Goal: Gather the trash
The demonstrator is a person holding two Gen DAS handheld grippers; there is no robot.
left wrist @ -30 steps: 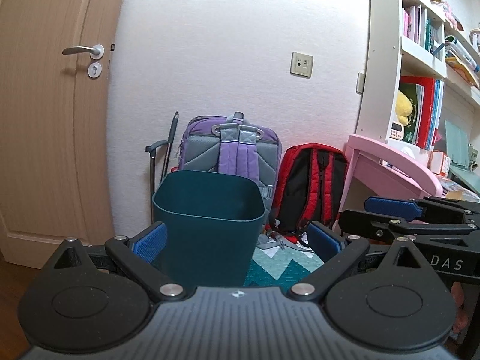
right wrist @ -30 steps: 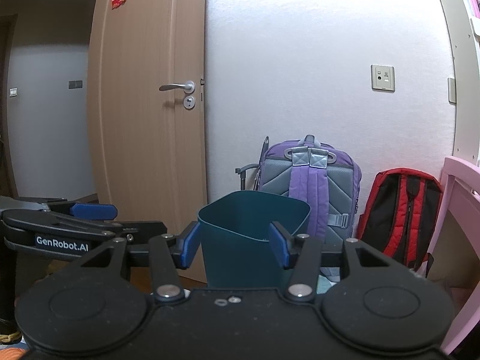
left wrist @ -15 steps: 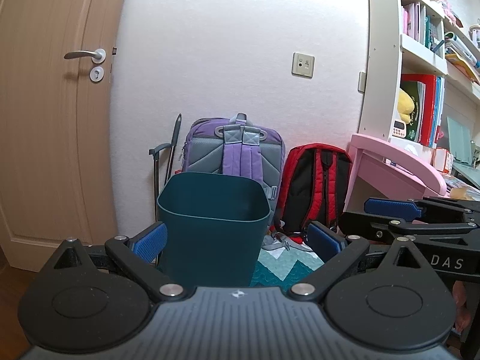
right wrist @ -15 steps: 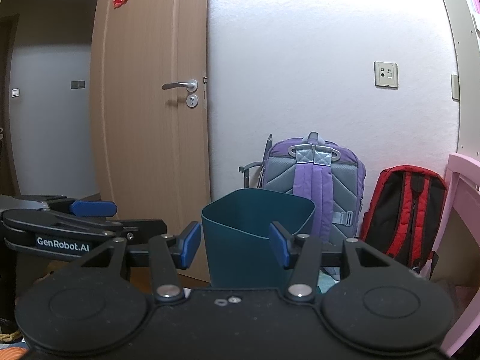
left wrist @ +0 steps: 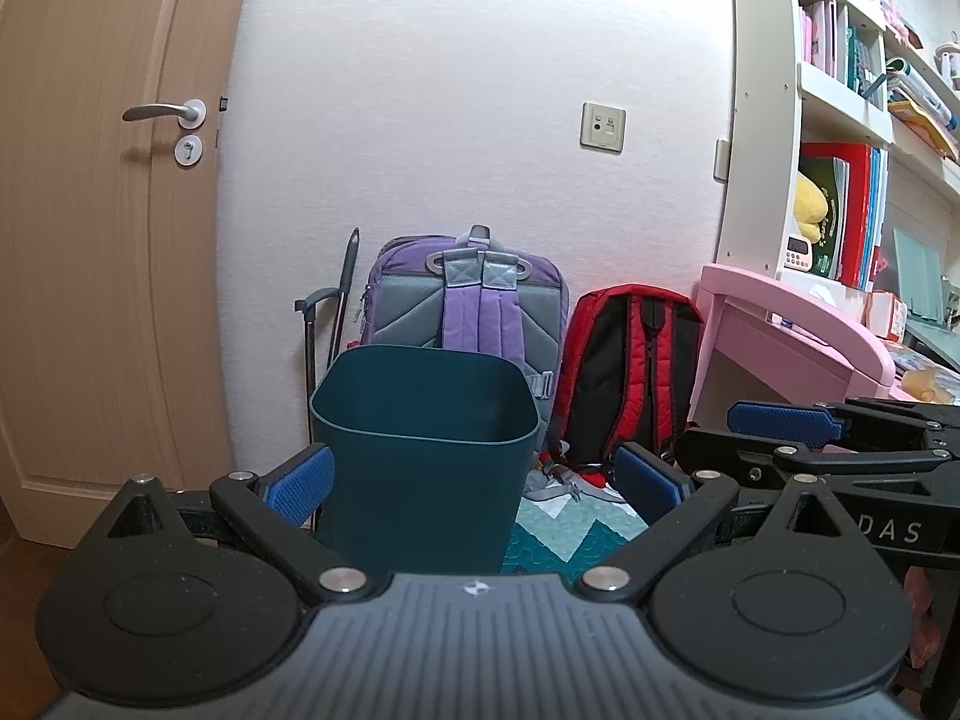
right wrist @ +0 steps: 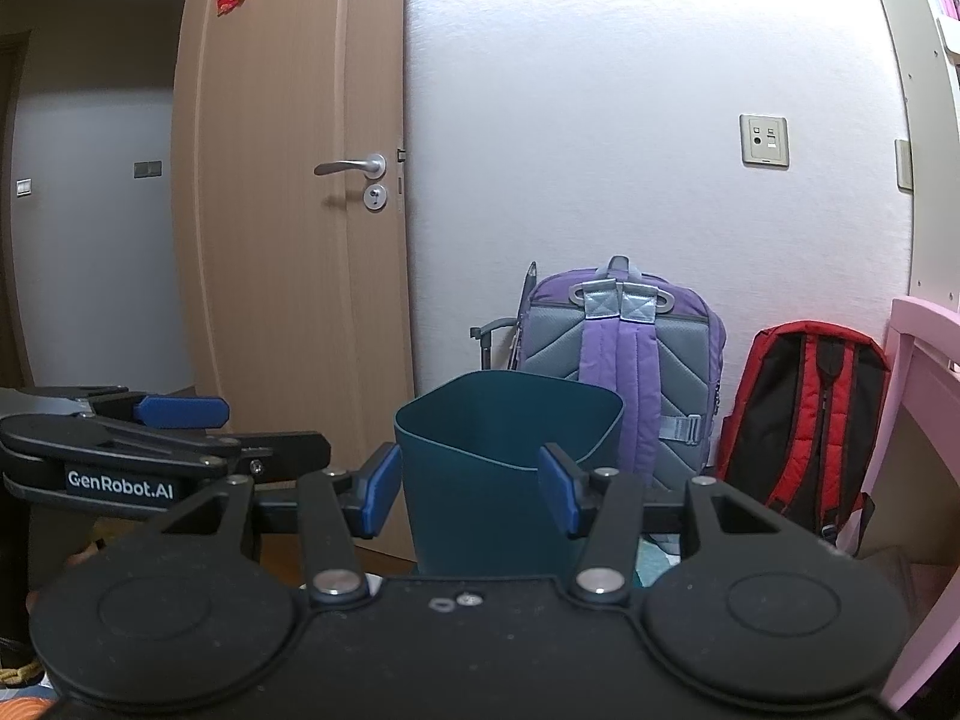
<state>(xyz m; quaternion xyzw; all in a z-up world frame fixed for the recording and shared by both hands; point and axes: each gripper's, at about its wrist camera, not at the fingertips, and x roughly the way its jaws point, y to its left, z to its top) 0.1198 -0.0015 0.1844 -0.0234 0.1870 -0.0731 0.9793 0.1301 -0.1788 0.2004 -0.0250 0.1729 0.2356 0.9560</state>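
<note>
Against white textured wall: dark teal plastic bin (left wrist: 420,450), squarish, rounded corners, smooth thin rim, standing upright ahead of both tongs. Left tongs (left wrist: 474,480) spread wide, nothing gripped; right tongs (right wrist: 471,495) likewise parted, ribbed blue pads (right wrist: 378,495). Padded purple backpack (left wrist: 468,300) and quilted red backpack (left wrist: 630,378) behind the bin.
</note>
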